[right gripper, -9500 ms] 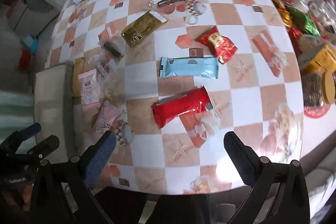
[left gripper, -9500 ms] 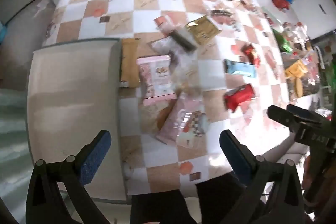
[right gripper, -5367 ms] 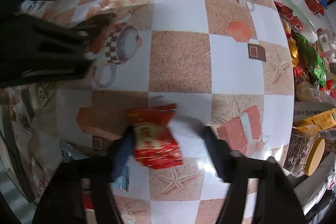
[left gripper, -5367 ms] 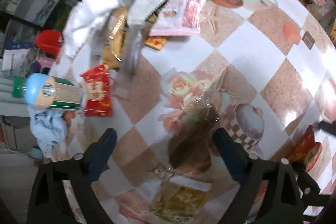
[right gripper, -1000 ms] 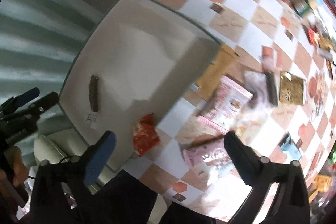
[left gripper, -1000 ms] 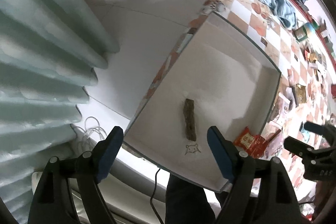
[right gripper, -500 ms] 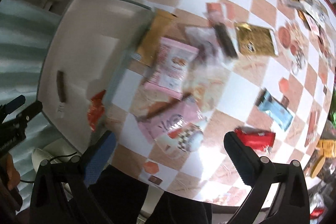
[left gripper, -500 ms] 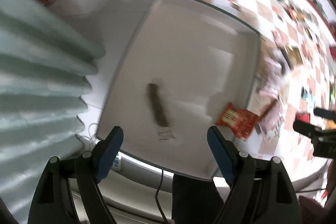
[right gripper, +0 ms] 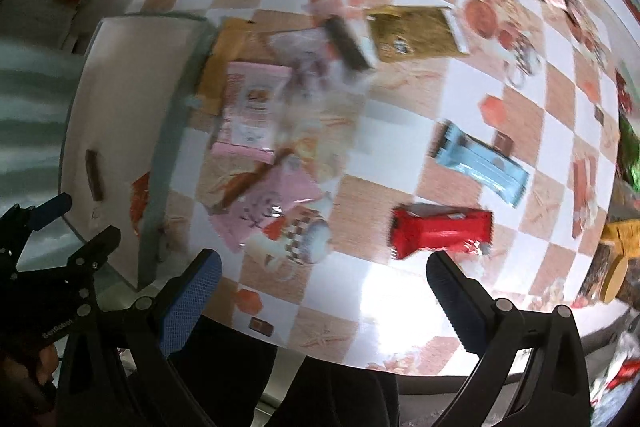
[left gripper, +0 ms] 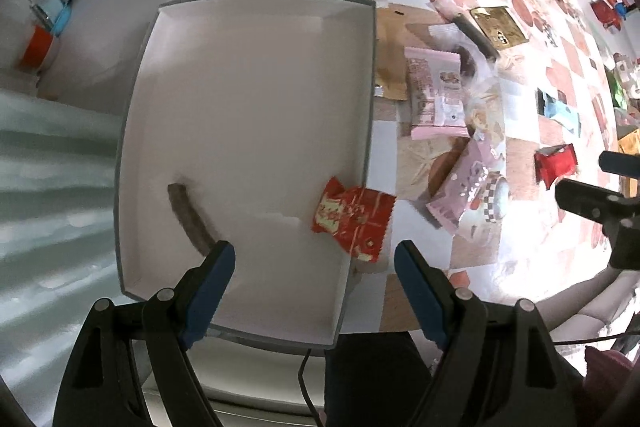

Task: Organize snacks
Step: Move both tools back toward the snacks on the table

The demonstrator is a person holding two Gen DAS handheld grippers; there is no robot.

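A shallow white tray (left gripper: 248, 27) sits at the table's left edge; it also shows in the right wrist view (right gripper: 120, 75). In it lies a brown bar (left gripper: 188, 217), and a small red packet (left gripper: 352, 219) rests over its right rim. My left gripper (left gripper: 314, 267) is open and empty above the tray's near end. My right gripper (right gripper: 324, 287) is open and empty above the table's front edge, near a red bar (right gripper: 440, 227) and a light blue bar (right gripper: 480, 163). Pink packets (left gripper: 436, 99) lie right of the tray.
The checkered table (right gripper: 400, 95) carries several more snacks: a gold packet (right gripper: 416, 33), a tan pouch (left gripper: 390, 71), a pink pouch (right gripper: 272, 207). More packets crowd the far and right edges. A floor with an orange tub (left gripper: 36, 47) lies left.
Both grippers have swung right, away from the tray's left side. The left view now centres on the tray; the right view now centres on the loose snacks.
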